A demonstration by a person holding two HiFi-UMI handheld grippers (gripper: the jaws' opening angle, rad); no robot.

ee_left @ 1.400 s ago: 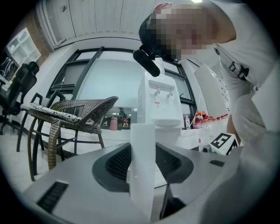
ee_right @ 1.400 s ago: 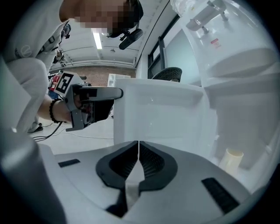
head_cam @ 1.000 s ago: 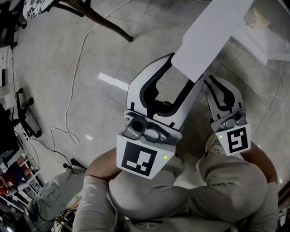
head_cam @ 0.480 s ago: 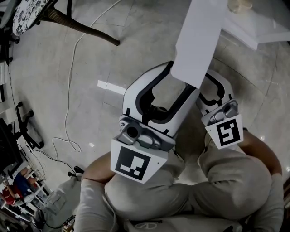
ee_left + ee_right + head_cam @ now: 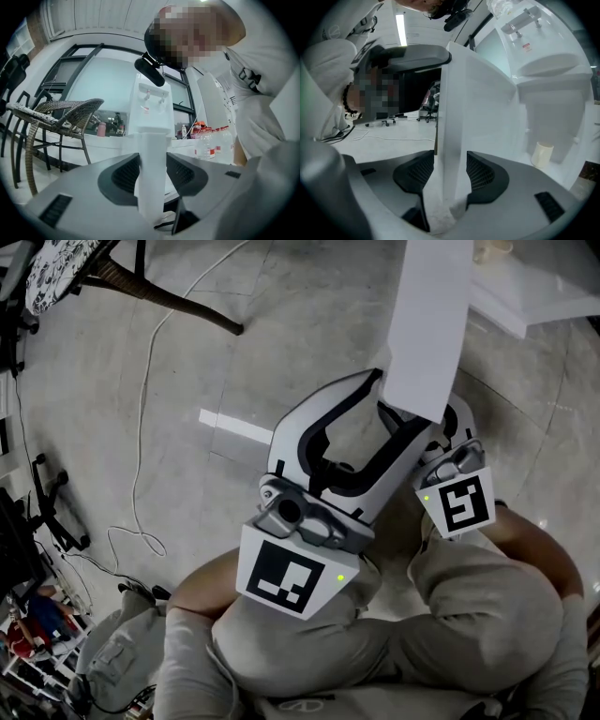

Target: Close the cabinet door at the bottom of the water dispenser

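Door: the cabinet door (image 5: 427,324) stands open, swung out from the bottom of the water dispenser (image 5: 543,70). Its free edge points toward the person (image 5: 469,615), and the opening of the cabinet (image 5: 555,117) lies to its right in the head view.
Inside: a pale cup (image 5: 542,154) stands in the cabinet, well back from the door.
Left gripper: the left gripper (image 5: 153,161) takes the free edge of the door. Its jaws are clamped on it, both pads lying on the white faces with no gap that I can see.
Right gripper: the right gripper (image 5: 451,161) is on the same edge, just beside the left one. Its jaws have just been opening and now stand apart, with the door between them and a thin gap at each pad.
Person: crouched on the floor (image 5: 281,324), knees under both grippers.
Step in hand: I judge that the door is held and ready for the closing swing; it is not yet near the frame.
Next move: the edge should be carried to the right along the arc of the hinge. The jaws go round the edge, so they must let go before the door meets the cabinet. The last part is better done by a push on the outer face.
Risk: a jaw caught between door and frame, or the door bouncing open again.
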